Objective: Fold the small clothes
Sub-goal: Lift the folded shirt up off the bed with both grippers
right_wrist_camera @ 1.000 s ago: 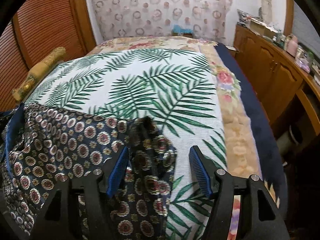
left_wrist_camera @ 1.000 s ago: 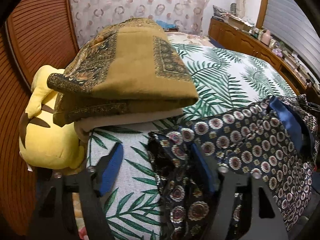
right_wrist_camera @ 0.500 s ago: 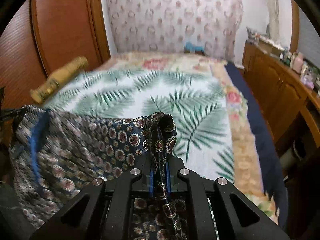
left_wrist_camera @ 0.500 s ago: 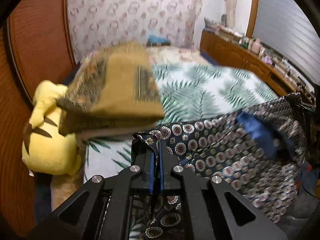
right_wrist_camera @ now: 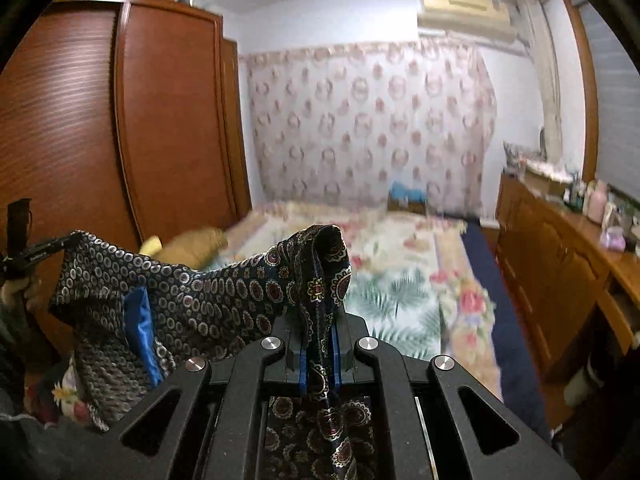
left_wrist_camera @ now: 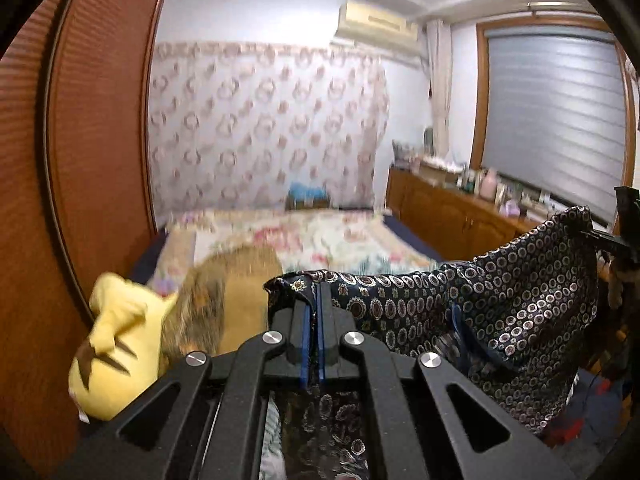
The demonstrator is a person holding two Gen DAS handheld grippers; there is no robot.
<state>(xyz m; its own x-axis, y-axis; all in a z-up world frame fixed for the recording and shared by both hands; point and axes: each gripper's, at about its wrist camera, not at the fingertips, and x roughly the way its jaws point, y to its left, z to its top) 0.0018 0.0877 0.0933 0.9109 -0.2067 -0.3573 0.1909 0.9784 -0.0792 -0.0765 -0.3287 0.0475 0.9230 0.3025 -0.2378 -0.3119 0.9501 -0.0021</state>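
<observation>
A dark navy garment with a circle-medallion print and a blue inner patch [left_wrist_camera: 500, 320] hangs stretched in the air between my two grippers, above the bed. My left gripper [left_wrist_camera: 314, 320] is shut on one corner of it. My right gripper [right_wrist_camera: 320, 344] is shut on the other corner, and a bunched fold [right_wrist_camera: 320, 264] sticks up above the fingers. The garment also shows in the right wrist view [right_wrist_camera: 192, 300], running left to the other gripper [right_wrist_camera: 24, 256]. The lower hem hangs loose.
The bed [right_wrist_camera: 400, 292] with a palm-leaf and floral cover lies below and ahead. A folded mustard cloth stack [left_wrist_camera: 236, 292] and a yellow plush toy [left_wrist_camera: 116, 344] sit at its left edge by the wooden wardrobe [left_wrist_camera: 80, 160]. A wooden dresser [right_wrist_camera: 560, 280] runs along the right.
Both grippers closed on the garment's corners, then lifted it off the bed; both views now tilt up toward the far wall, and the cloth hangs spread between them.
</observation>
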